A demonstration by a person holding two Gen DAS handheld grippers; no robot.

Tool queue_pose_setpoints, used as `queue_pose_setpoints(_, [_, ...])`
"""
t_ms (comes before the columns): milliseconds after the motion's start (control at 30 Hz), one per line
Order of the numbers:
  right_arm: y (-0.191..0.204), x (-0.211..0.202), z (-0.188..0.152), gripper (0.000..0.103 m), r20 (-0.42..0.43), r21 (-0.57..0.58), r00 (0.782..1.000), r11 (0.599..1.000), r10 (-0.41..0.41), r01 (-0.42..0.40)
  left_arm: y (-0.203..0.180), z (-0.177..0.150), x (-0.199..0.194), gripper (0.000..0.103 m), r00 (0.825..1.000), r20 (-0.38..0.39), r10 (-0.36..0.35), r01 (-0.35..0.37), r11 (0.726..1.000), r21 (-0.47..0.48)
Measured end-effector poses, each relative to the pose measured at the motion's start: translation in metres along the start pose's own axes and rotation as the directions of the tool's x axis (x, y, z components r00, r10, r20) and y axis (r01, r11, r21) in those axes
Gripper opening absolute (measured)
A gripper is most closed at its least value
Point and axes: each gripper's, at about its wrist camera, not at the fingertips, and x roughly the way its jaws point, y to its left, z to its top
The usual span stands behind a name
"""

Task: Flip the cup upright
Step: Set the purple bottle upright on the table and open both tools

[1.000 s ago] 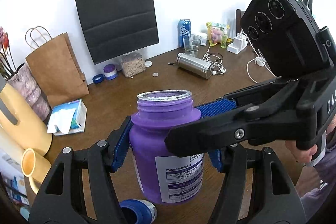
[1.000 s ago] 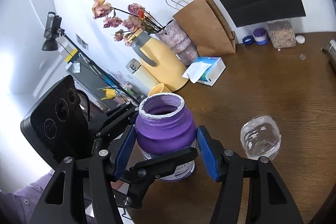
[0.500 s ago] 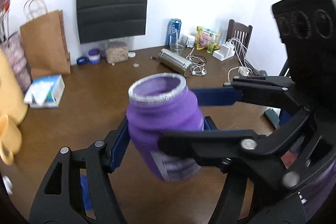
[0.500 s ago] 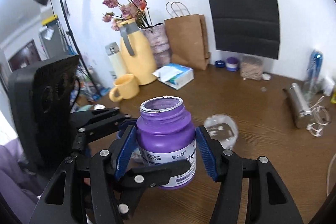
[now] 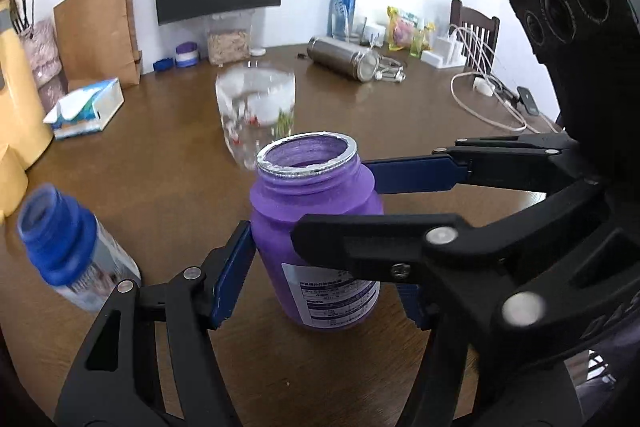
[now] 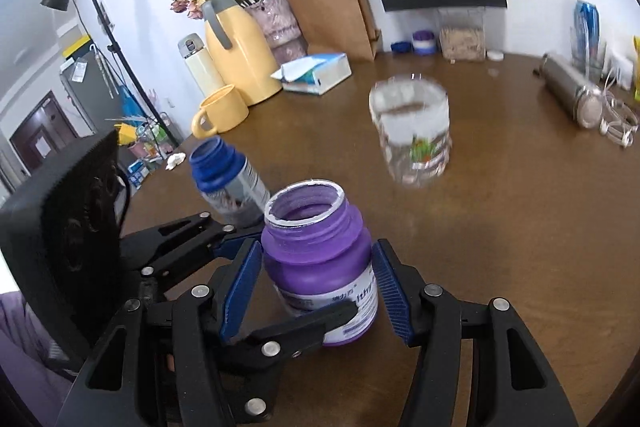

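The purple cup, an open-mouthed jar with a white label (image 5: 320, 239) (image 6: 320, 259), stands upright on the brown table. My left gripper (image 5: 324, 279) has its blue pads on either side of the jar with small gaps, so it looks open. My right gripper (image 6: 316, 291) also straddles the jar, its pads just off the sides, open. Each gripper's black body crosses the other's view.
A clear upside-down glass jar (image 5: 256, 115) (image 6: 412, 131) stands behind the cup. A blue-capped bottle (image 5: 68, 251) (image 6: 228, 183) stands to the left. A yellow jug (image 6: 236, 47), yellow mug (image 6: 220, 111), tissue box (image 5: 88, 107), steel flask (image 5: 344, 59) and cables (image 5: 488, 95) ring the table.
The purple jar was held tilted in the air; it now stands upright on the table, and both grippers' pads have eased off its sides.
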Motion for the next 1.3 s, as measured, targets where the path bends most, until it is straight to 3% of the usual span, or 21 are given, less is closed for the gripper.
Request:
queue_pose_setpoints(167, [0.003,-0.002,-0.012,0.062,0.005,-0.005,1.000,1.000,-0.011,0.011,-0.009,-0.016,-0.002,0.061,0.998,0.060,0.037,-0.041,0.998,0.057])
queue_pose_setpoints(533, [-0.003,0.001,-0.027,0.062,-0.024,0.062,1.000,0.998,0.013,-0.011,-0.011,-0.021,0.009,0.061,0.999,-0.005,0.039,-0.038,0.997,0.067])
queue_pose_setpoints(700, [0.001,-0.007,-0.023,0.064,-0.017,0.063,1.000,0.998,-0.012,0.013,-0.015,-0.019,-0.002,0.077,0.998,0.032,0.050,-0.052,0.996,0.076])
queue_pose_setpoints(800, [0.004,-0.022,-0.020,0.086,-0.002,0.072,0.999,0.997,-0.041,0.041,-0.018,-0.016,-0.016,0.091,0.997,0.048,0.065,-0.069,0.995,0.078])
queue_pose_setpoints(833, [0.005,-0.031,-0.020,0.086,0.012,0.076,0.999,0.996,-0.049,0.048,-0.020,-0.015,-0.023,0.100,0.996,0.044,0.074,-0.077,0.994,0.073])
queue_pose_setpoints(967, [0.012,-0.076,-0.020,0.086,0.094,0.091,0.994,0.995,-0.046,0.038,-0.021,-0.018,-0.056,0.103,0.993,0.054,0.103,-0.104,0.994,0.031])
queue_pose_setpoints(1167, [0.041,-0.128,-0.029,0.087,0.131,0.059,0.965,0.973,-0.229,0.223,-0.019,-0.022,-0.118,0.103,0.972,0.053,0.228,-0.223,0.971,-0.090])
queue_pose_setpoints(1300, [0.066,-0.156,-0.045,0.087,0.160,0.041,0.944,0.958,-0.288,0.285,-0.023,-0.033,-0.167,0.103,0.947,0.086,0.310,-0.291,0.939,-0.183])
